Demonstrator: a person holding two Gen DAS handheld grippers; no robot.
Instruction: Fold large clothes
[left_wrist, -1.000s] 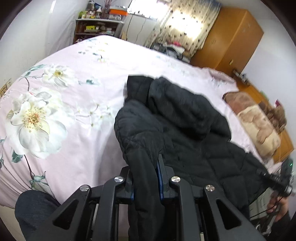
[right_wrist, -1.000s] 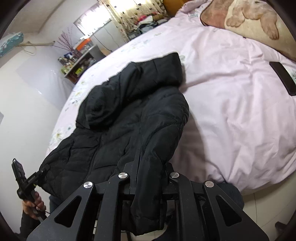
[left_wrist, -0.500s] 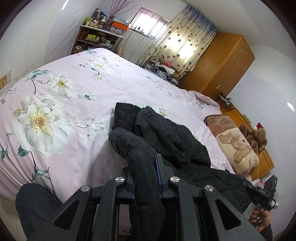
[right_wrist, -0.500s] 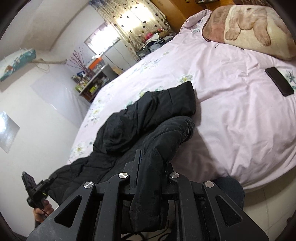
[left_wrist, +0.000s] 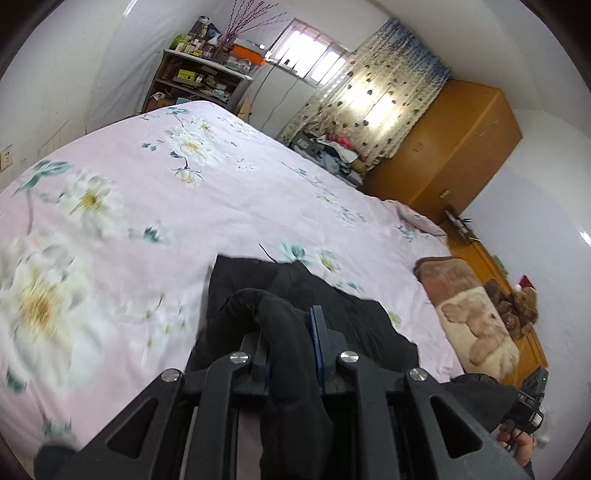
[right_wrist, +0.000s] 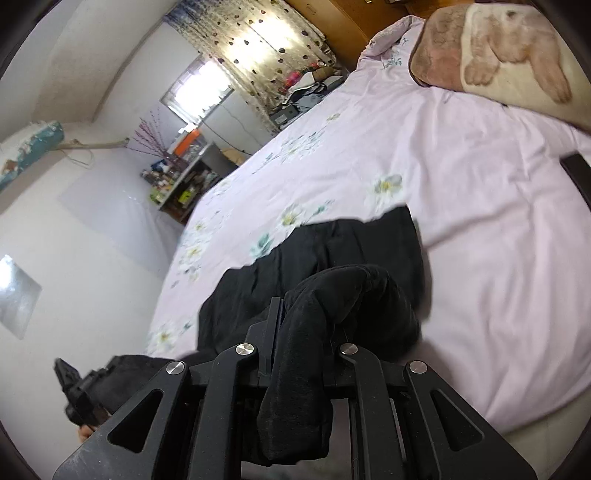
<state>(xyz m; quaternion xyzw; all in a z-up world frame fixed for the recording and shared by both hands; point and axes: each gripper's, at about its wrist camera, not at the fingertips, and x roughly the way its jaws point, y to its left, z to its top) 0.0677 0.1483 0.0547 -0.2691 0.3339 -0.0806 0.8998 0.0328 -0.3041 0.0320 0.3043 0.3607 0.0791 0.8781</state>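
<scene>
Floral bed (left_wrist: 229, 206) under black jacket (left_wrist: 354, 317)

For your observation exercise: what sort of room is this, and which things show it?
Most likely a home bedroom: a large bed with a floral cover, a wooden wardrobe, and a curtain at the window.

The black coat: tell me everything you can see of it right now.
The black coat is a large, matte, padded-looking garment. Its far end lies bunched on the pink floral bedspread; the near part rises off the bed. The left tool is shut on one bulging fold, and the right tool is shut on another, with fabric hanging below each. Collar, sleeves and zip cannot be told apart.
</scene>
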